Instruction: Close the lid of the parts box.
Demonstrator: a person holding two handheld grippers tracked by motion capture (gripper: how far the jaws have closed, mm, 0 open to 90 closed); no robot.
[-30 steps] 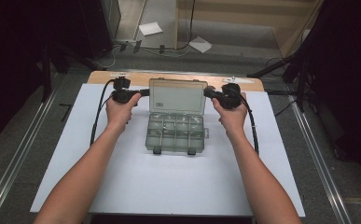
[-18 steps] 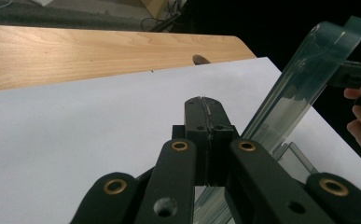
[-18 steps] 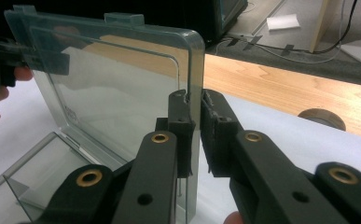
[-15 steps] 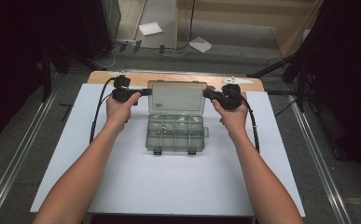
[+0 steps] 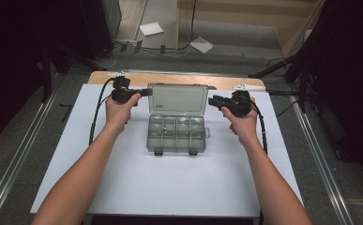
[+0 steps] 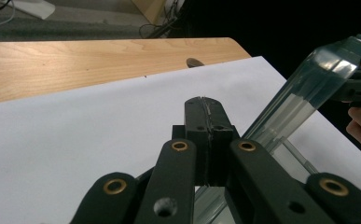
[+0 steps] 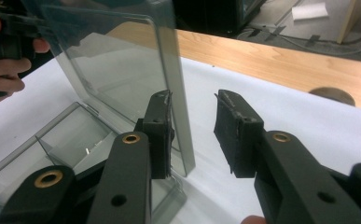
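High view shows a bench (image 5: pixel 123 187) with a big white sheet on top and a strip of brown wood (image 5: pixel 179 78) along the far edge. Grey floor (image 5: pixel 29 140) and dark room lie all around it. A clear plastic box (image 5: pixel 176 133) sits in the middle of the white sheet, with its lid (image 5: pixel 177 98) standing up at the back. The left gripper (image 5: pixel 144 92) is at the lid's left edge, jaws pressed together. The right gripper (image 5: pixel 213 100) is just beside the lid's right edge. Its jaws have just been opening, and nothing is squeezed between them. Lots of bare white sheet lies in front of the box and at both sides.
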